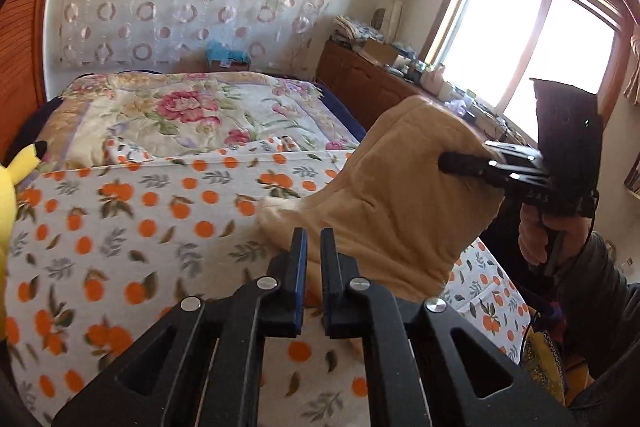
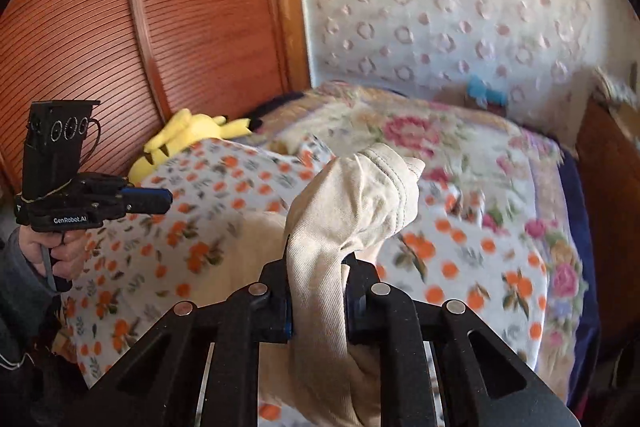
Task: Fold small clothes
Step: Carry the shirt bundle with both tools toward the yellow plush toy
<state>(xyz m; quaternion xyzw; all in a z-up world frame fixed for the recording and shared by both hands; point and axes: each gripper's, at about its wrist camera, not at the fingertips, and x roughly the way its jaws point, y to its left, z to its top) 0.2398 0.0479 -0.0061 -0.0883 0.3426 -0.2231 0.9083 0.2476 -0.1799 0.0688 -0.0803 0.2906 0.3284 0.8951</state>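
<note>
Over the bed's orange-print blanket point(image 1: 120, 227), a tan garment point(image 1: 400, 195) hangs lifted, its lower edge trailing on the blanket. Right tool point(image 2: 318, 291) clamped on a bunch of this cloth, fabric filling the gap between its fingers point(image 2: 276, 307); seen from the left wrist at 3 o'clock. Left tool point(image 1: 314, 279) nearly closed, narrow gap, nothing held, tips just before the garment's lower fold. Yellow plush toy point(image 2: 188, 139) at 10 o'clock beside the wooden slatted door point(image 2: 160, 27). Floral quilt point(image 1: 180, 111) beyond, toward 12 o'clock. Window point(image 1: 520, 47) at 2 o'clock.
</note>
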